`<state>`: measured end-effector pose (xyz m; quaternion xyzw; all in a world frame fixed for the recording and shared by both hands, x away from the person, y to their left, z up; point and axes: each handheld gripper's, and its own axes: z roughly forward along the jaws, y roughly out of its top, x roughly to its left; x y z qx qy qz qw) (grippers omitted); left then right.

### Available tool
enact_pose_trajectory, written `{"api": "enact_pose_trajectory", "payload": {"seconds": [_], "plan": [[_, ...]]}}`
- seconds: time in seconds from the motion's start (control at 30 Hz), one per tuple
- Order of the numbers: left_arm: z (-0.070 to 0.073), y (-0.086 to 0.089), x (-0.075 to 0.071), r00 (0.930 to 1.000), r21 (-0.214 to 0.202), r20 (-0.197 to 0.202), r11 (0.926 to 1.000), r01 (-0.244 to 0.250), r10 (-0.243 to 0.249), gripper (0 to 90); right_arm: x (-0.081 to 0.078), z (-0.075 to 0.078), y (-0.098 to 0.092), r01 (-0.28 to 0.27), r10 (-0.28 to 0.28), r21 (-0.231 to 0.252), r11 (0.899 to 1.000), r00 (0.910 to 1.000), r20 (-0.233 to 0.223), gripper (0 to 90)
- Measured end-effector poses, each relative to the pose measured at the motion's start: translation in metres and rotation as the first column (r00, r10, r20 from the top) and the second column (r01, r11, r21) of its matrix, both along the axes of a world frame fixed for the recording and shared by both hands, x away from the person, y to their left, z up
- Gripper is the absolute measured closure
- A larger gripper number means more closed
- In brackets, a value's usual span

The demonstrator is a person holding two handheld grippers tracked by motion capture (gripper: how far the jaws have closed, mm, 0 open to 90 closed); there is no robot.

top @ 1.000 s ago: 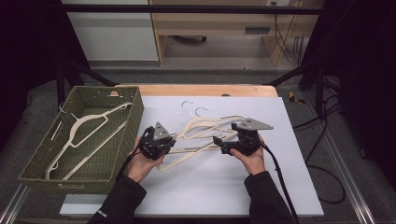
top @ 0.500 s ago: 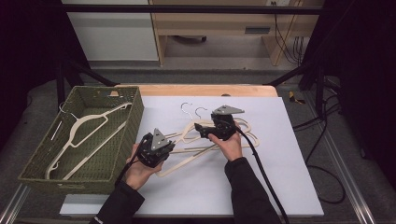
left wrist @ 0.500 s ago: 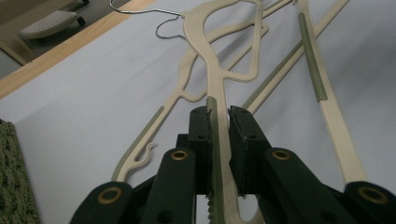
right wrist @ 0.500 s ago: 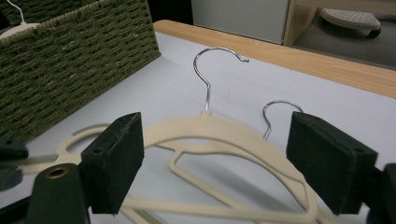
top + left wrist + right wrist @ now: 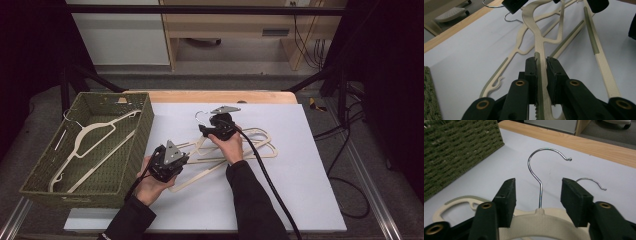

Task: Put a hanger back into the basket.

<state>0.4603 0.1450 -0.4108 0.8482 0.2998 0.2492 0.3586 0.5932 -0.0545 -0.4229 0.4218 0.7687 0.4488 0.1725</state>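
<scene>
Two cream hangers (image 5: 250, 150) lie crossed on the white sheet (image 5: 300, 190). My left gripper (image 5: 167, 162) is shut on the lower arm of one hanger (image 5: 534, 22), its pads pressing both sides of the arm. The other hanger (image 5: 599, 57) lies beside it. My right gripper (image 5: 205, 129) sits at the hook end. Its jaws have just been closing and stand on either side of the hanger's neck, with the metal hook (image 5: 541, 152) rising between them untouched. A second hook (image 5: 590, 180) lies just beyond to the right.
A green woven basket (image 5: 145, 120) stands at the table's left and holds another cream hanger (image 5: 90, 140). Its wall (image 5: 454, 145) is close to the right gripper. A wooden table edge (image 5: 225, 96) runs along the back. Cables trail from both grippers.
My right gripper has moved left from the hangers' right end to their hook end, and its jaws are narrower. The left gripper has kept its place and grip.
</scene>
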Motion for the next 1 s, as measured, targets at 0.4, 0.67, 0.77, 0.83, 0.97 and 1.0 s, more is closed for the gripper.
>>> {"api": "enact_pose_trajectory", "payload": {"seconds": [0.4, 0.67, 0.77, 0.83, 0.97, 1.0], "plan": [[-0.007, -0.006, -0.001, 0.9999, 0.013, -0.005, 0.9999, 0.011, -0.011, 79.2, 0.013, -0.014, -0.004, -0.025, 0.025, 0.005, 1.000, 0.9905, -0.135, 84.2], [-0.013, -0.006, -0.005, 0.9999, 0.024, -0.005, 0.9996, 0.016, -0.016, 79.1, 0.007, -0.008, -0.006, -0.016, 0.015, -0.005, 1.000, 0.9921, -0.125, 88.2], [-0.015, -0.005, -0.006, 0.9997, 0.011, -0.016, 0.9998, 0.018, -0.018, 79.1, 0.003, -0.005, -0.006, -0.012, 0.010, -0.017, 1.000, 0.9934, -0.114, 88.5], [-0.017, -0.005, -0.005, 0.9994, 0.012, -0.031, 0.9998, 0.014, -0.013, 79.0, -0.001, -0.004, -0.007, -0.011, 0.010, -0.016, 1.000, 0.9950, -0.100, 88.6], [-0.023, -0.005, -0.002, 0.9959, -0.018, -0.089, 0.9997, 0.015, -0.017, 78.8, -0.010, -0.002, -0.013, -0.010, 0.011, 0.022, 1.000, 0.9977, -0.066, 88.9], [-0.024, -0.005, -0.001, 0.9954, -0.014, -0.094, 0.9998, 0.016, -0.017, 78.8, -0.012, -0.002, -0.014, -0.010, 0.012, 0.026, 1.000, 0.9984, -0.055, 89.0]]}}
